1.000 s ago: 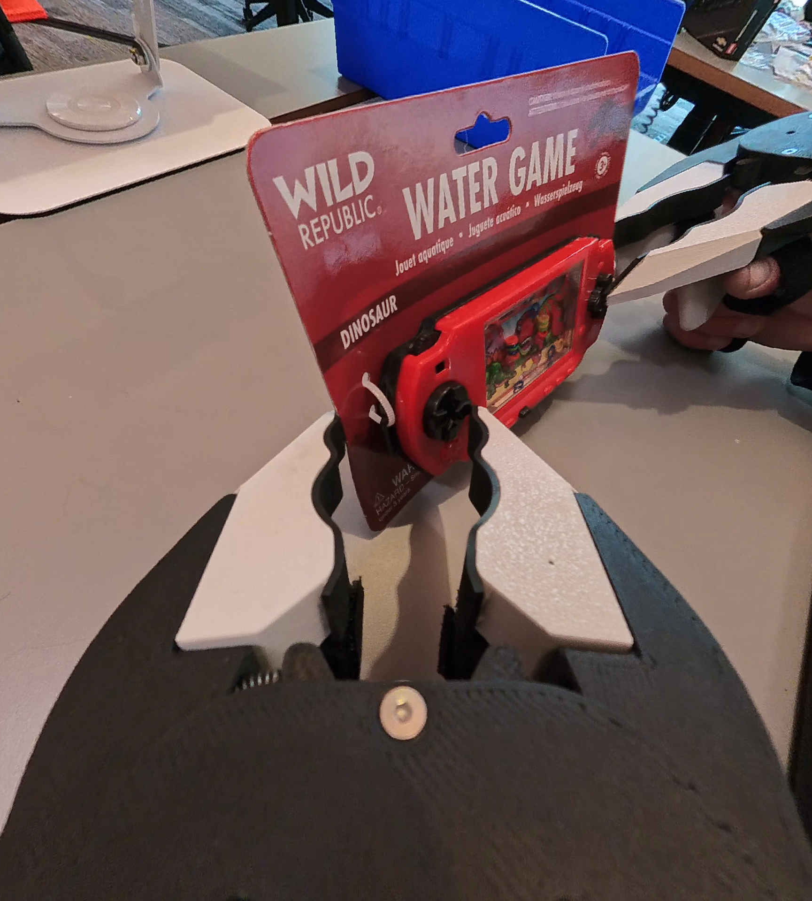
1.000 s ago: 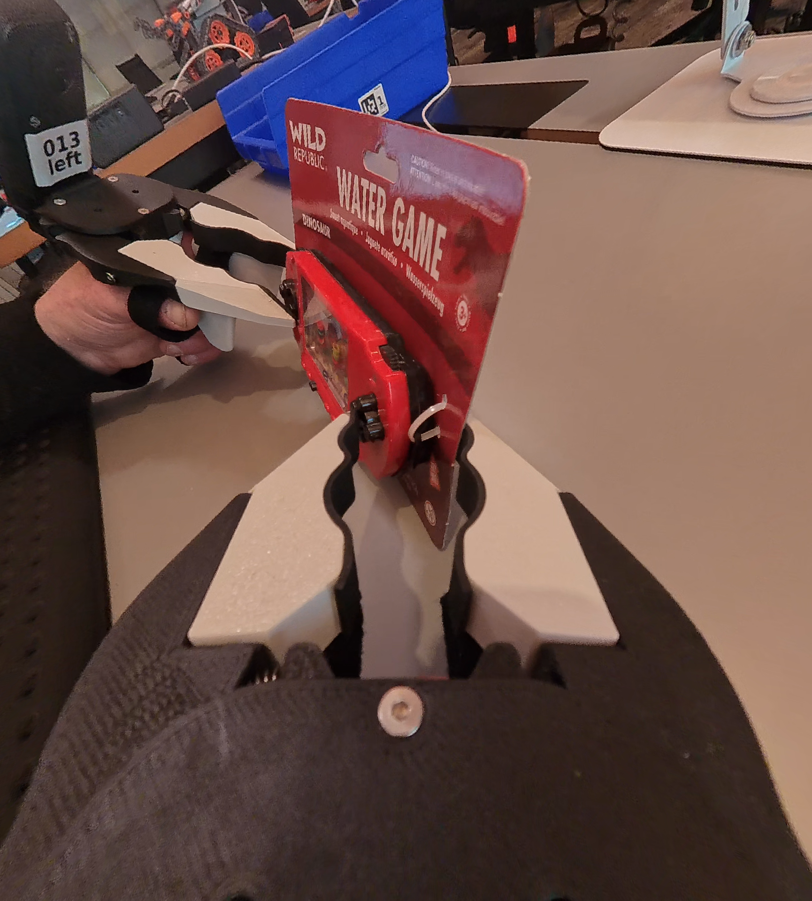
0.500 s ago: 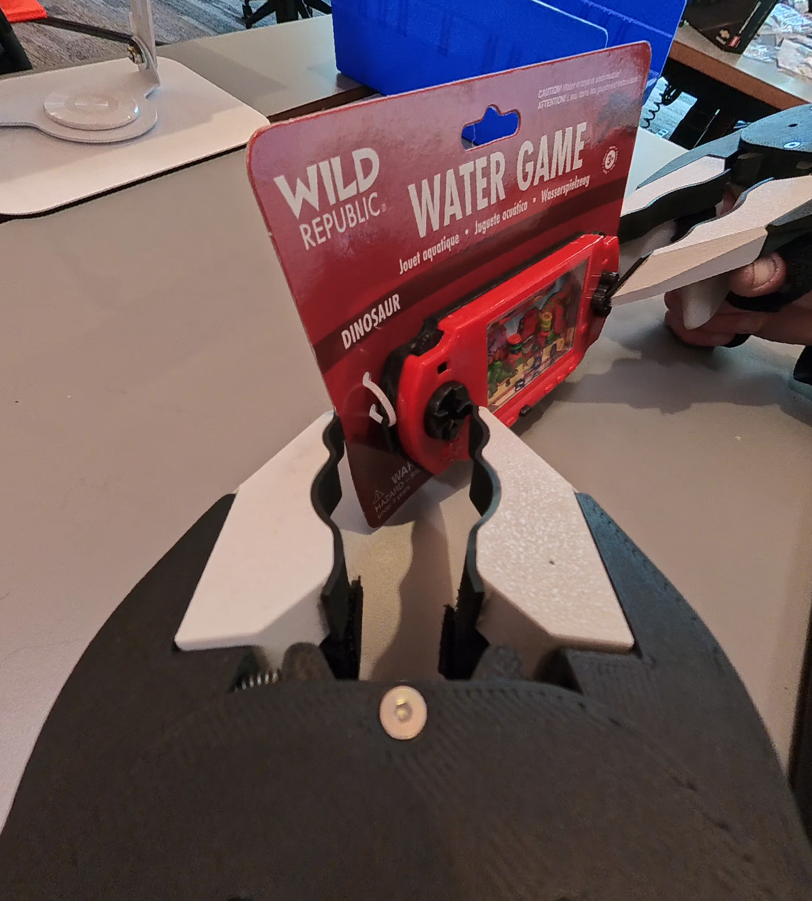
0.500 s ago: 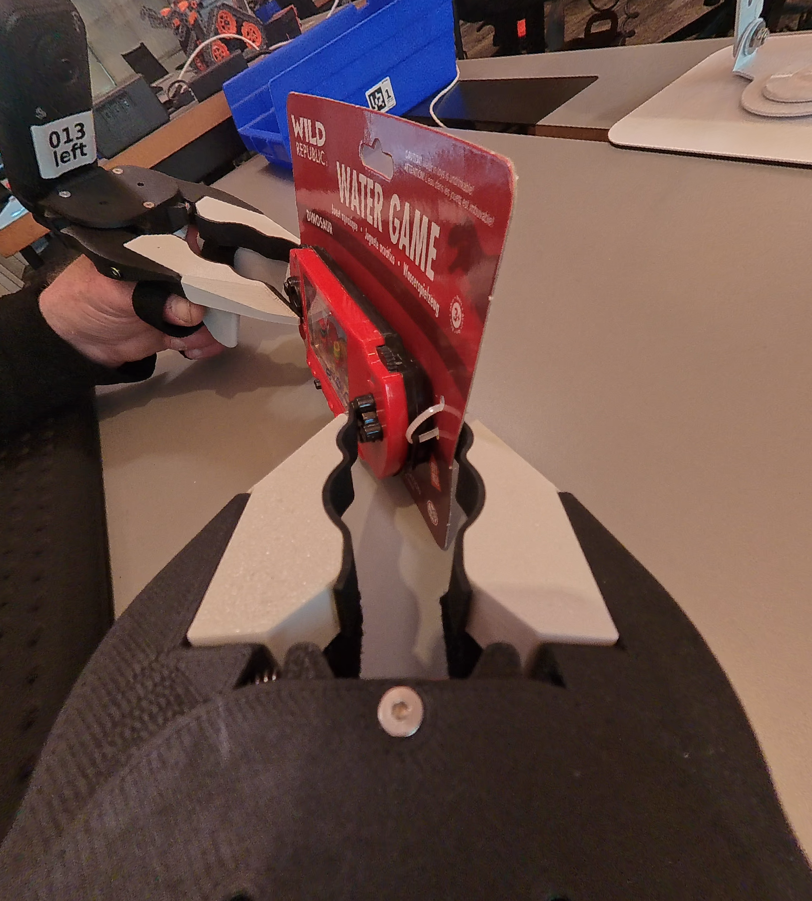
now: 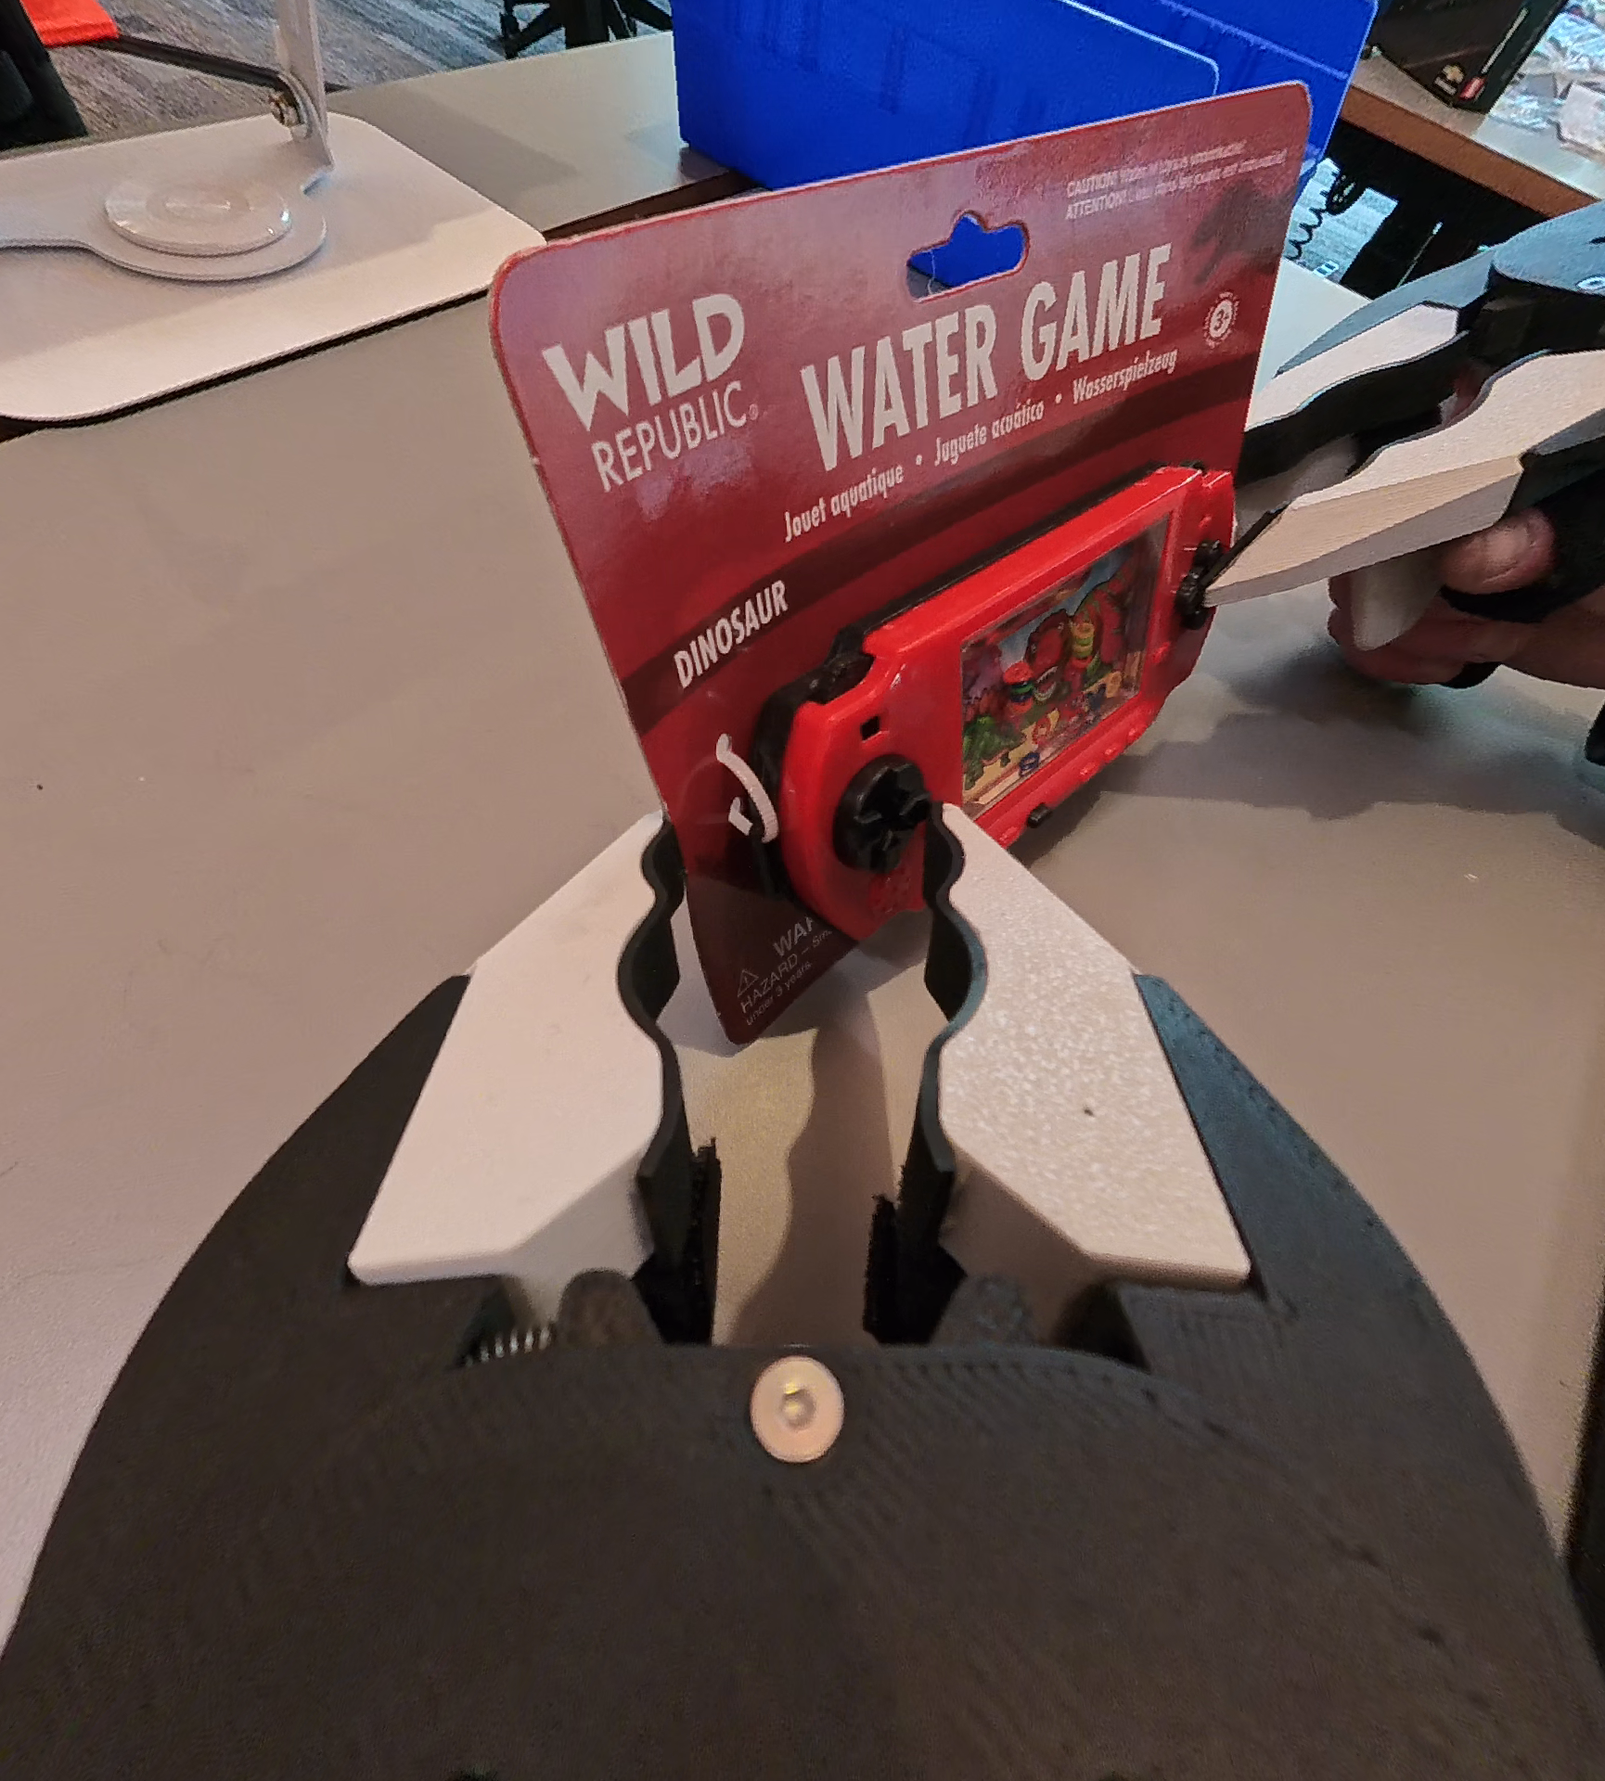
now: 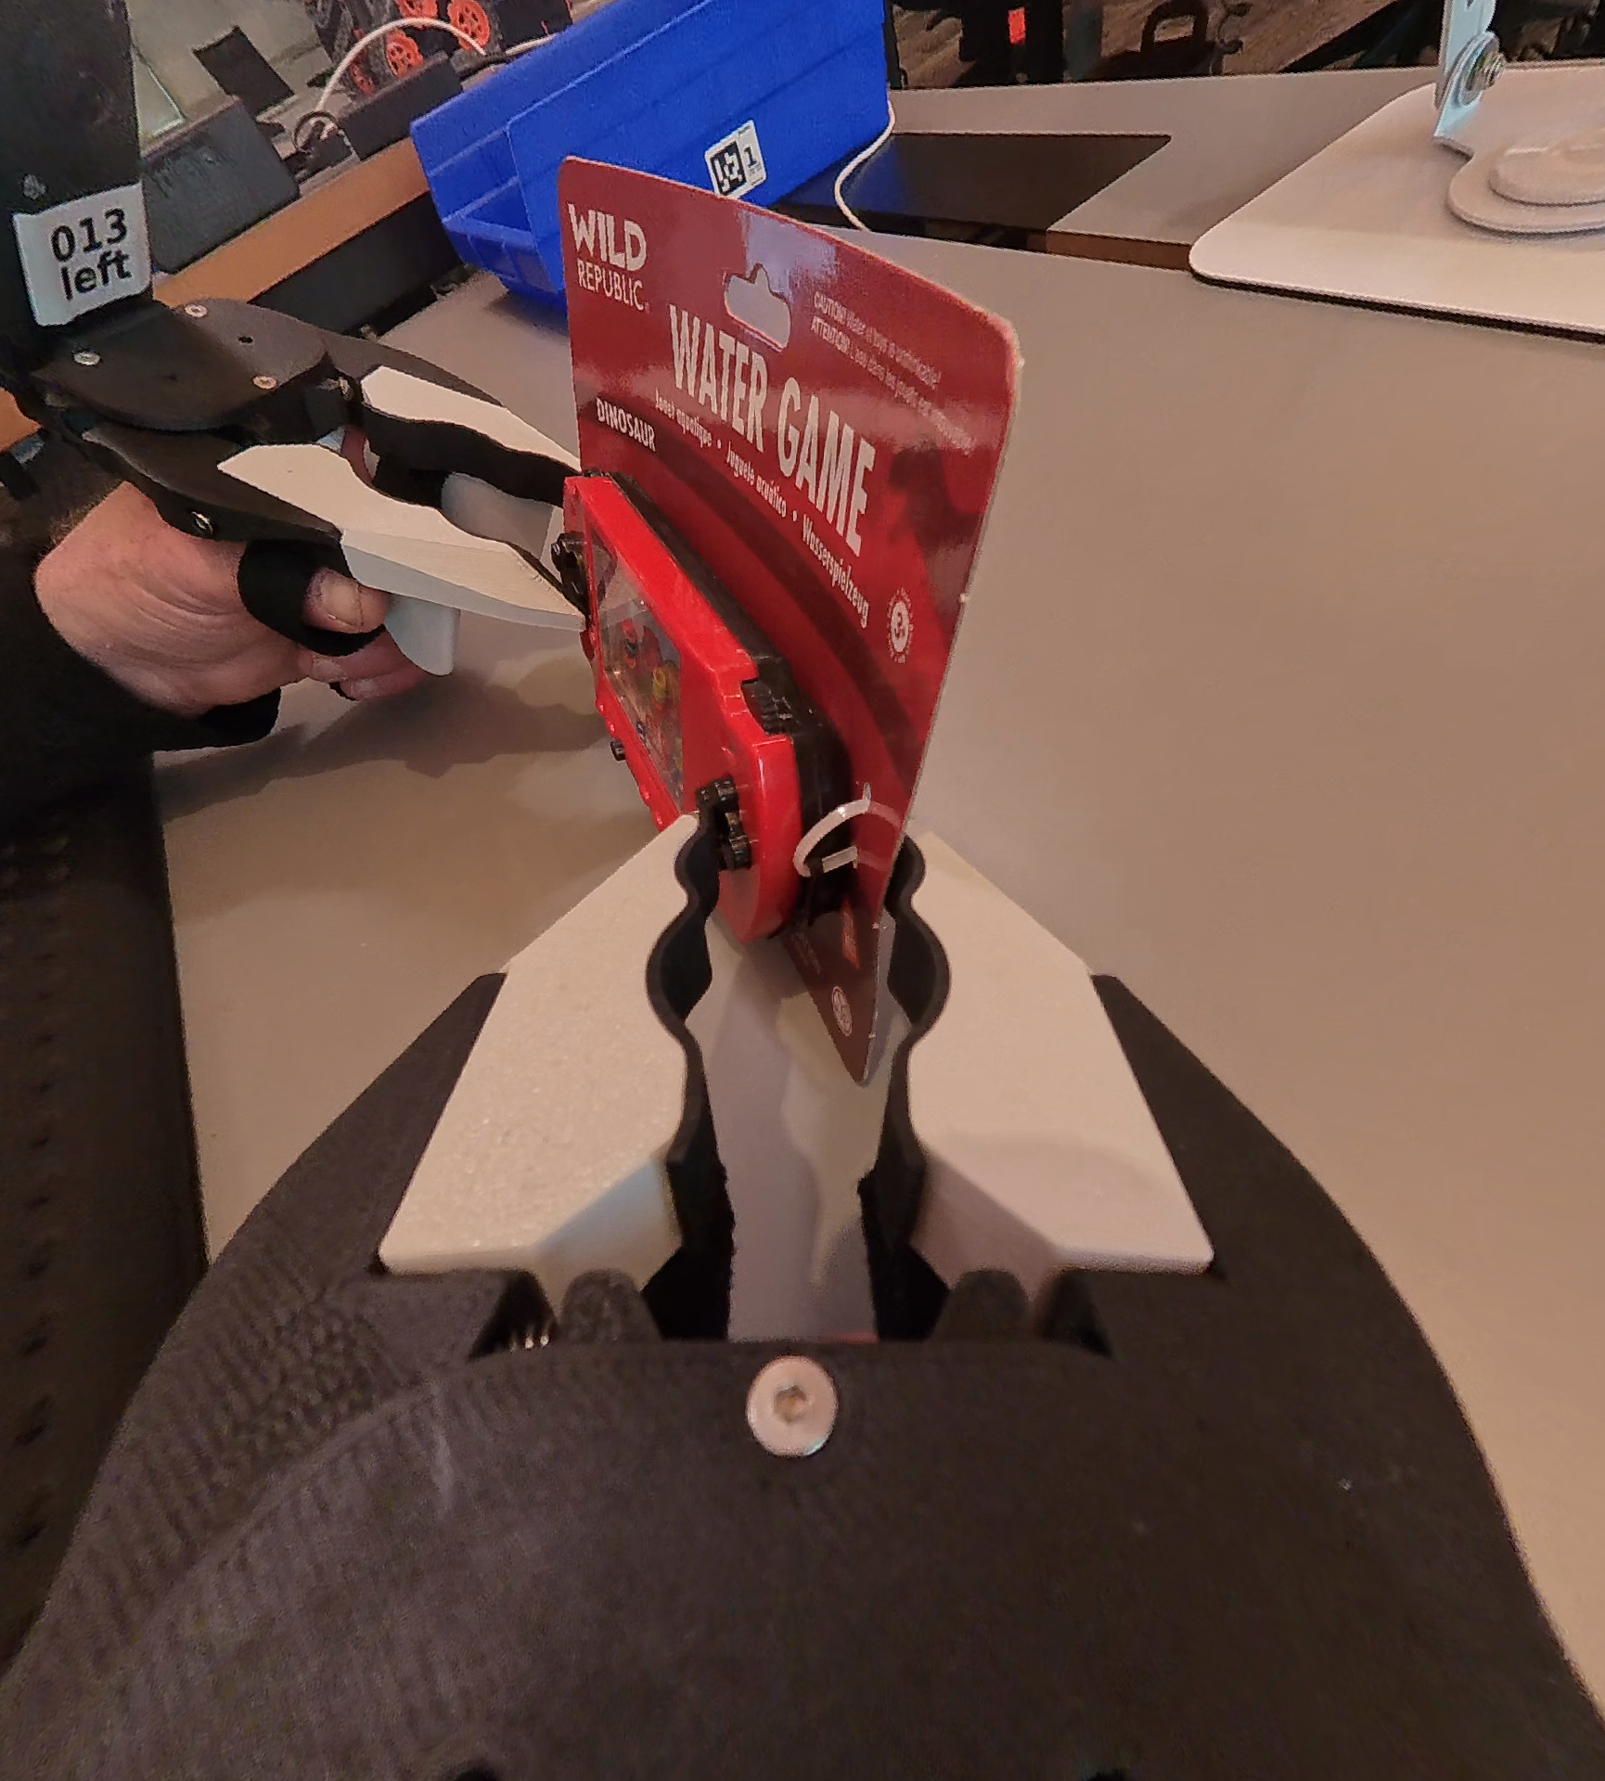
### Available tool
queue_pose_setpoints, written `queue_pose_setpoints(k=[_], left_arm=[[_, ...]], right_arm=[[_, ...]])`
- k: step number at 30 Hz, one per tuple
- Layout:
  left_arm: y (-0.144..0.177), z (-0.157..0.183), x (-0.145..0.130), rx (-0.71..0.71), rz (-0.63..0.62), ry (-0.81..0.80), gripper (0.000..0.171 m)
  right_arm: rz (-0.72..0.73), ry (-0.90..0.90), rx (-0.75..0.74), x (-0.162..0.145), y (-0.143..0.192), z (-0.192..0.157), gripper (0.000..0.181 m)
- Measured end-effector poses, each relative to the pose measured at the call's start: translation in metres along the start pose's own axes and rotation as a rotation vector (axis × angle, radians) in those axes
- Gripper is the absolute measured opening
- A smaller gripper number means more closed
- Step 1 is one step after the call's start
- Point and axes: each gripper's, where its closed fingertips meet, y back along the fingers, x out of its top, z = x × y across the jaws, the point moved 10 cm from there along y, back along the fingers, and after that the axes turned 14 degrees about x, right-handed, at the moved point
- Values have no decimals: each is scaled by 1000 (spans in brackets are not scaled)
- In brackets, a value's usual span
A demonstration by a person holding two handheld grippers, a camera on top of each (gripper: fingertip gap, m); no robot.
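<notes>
A red handheld water-game toy [image 5: 1001, 713] is tied with a white zip tie to an upright red backing card [image 5: 876, 385]. My left gripper [image 5: 799, 829] is shut on the toy's near end, one finger behind the card and one on the black button. My right gripper [image 5: 1213, 569], held in a hand at the right, is shut on the far end. In the right wrist view my right gripper [image 6: 794, 848] clamps the toy [image 6: 683, 675] and card [image 6: 779, 405]. My left gripper [image 6: 558, 549] grips the opposite end.
The grey table [image 5: 249, 675] lies under the toy. A blue bin [image 5: 876, 87] stands behind it and shows in the right wrist view [image 6: 644, 125]. A white stand base [image 5: 191, 222] sits at the back. A dark perforated surface [image 6: 37, 1060] borders the table's near edge.
The toy and card have shifted slightly, the card's far end rising a little. Both grippers stay shut on the toy's two ends.
</notes>
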Motion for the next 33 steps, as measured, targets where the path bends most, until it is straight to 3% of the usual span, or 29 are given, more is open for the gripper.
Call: queue_pose_setpoints(k=[15,18,21,33], left_arm=[[0,1,-1,1,9,-2,49],[-1,2,-1,-1,9,-1,49],[0,2,-2,-4,8,-3,49],[0,3,-2,-2,11,-4,49]], right_arm=[[-6,28,-6,0,0,-1,38],[-48,48,-4,-2,-4,-3,55],[-55,57,-20,-2,-2,-3,39],[-53,34,-22,-1,-3,1,33]])
